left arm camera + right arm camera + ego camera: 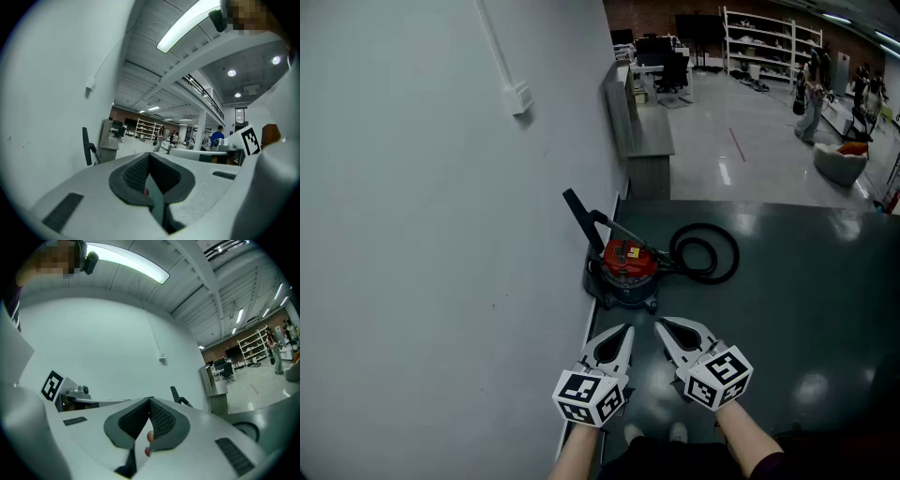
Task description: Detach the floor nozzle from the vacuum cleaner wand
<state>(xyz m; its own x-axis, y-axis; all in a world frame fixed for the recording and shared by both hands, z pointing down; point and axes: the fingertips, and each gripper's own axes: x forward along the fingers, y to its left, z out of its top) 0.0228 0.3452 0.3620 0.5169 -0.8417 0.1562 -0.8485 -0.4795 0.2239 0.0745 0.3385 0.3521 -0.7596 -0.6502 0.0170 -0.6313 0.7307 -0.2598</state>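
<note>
Well, my left gripper [623, 330] and right gripper [663, 325] are both closed, empty; I fear that pulling the nozzle [577, 214] may tip the vacuum [628, 264] against the wall [441, 244].

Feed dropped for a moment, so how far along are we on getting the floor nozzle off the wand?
Done: nothing yet. The floor nozzle appears still joined to the wand, leaning on the wall by the red vacuum cleaner. In hand: nothing. The left gripper and right gripper are shut and empty, short of the vacuum. Left: reach in, grip wand and nozzle, pull them apart.
</note>
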